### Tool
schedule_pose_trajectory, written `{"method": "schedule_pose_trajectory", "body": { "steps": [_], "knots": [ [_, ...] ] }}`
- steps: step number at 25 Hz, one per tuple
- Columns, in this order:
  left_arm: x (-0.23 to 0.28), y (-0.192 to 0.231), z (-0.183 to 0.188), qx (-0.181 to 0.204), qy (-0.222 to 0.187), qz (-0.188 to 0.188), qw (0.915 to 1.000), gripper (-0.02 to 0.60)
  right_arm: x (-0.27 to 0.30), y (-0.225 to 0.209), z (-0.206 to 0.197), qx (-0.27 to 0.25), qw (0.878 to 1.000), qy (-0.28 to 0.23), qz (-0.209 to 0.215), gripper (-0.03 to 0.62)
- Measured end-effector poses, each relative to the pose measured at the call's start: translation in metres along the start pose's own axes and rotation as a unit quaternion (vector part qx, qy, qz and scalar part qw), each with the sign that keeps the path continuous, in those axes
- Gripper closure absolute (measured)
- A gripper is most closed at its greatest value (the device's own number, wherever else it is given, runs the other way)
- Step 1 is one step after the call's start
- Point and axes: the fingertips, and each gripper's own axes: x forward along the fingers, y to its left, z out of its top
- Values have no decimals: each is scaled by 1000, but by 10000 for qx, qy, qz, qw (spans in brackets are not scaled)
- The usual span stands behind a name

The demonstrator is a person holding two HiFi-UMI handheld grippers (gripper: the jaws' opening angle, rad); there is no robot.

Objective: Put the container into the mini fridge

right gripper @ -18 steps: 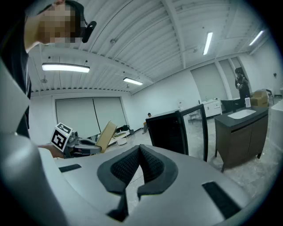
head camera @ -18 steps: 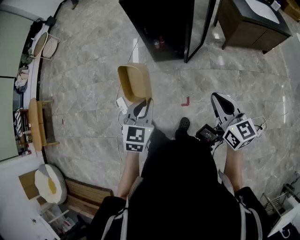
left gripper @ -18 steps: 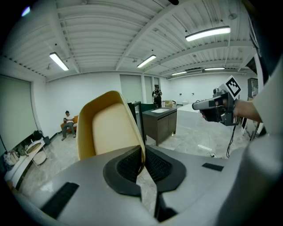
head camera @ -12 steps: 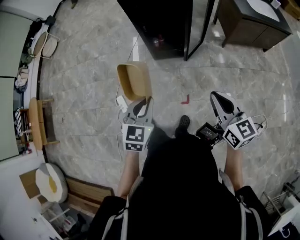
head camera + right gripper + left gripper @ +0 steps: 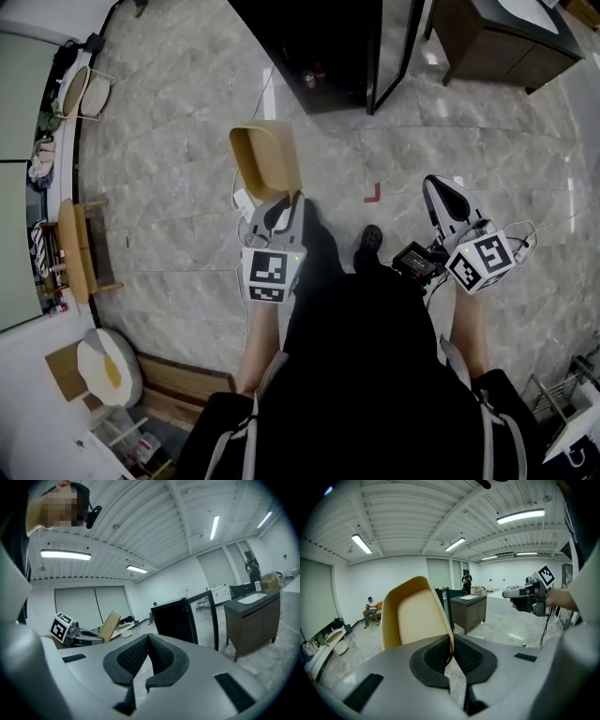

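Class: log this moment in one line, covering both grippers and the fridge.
left gripper: shut on container rim | right gripper: shut, empty | mini fridge: door open

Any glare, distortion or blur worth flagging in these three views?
Head view: sharp, with white glare streaks on the glossy floor near the mini fridge. Left gripper view: heavy fisheye bend, dark corners, ceiling lamp blown out; the container in the left tool is crisp. Right gripper view: same fisheye and vignette, strip light blown out, mosaic patch top left; the shut right tool is in focus.
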Motion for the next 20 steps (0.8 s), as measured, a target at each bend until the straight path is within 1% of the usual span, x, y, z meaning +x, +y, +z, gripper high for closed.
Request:
{"method": "schedule_pose_trajectory", "body": {
  "steps": [4,7,9,14,17,20],
  "knots": [
    [9,16,-1,54,1,-131,9999,538,20,4,-6,24,9999,91,-56,576],
    [18,37,-9,40,91,-240,9997,538,40,14,-6,53,9999,121,-61,576],
    [25,52,-6,16,69,-316,9995,538,53,19,-1,7,9998,162,-117,576],
    [52,93,10,175,-70,-684,9975,538,92,16,22,-47,9989,17,-467,576],
    [66,119,15,307,-54,-961,9949,538,121,18,35,-39,9976,-143,-670,576],
    [79,143,10,432,13,-1224,9915,538,148,23,41,-40,9961,-204,-857,576]
  ]
}}
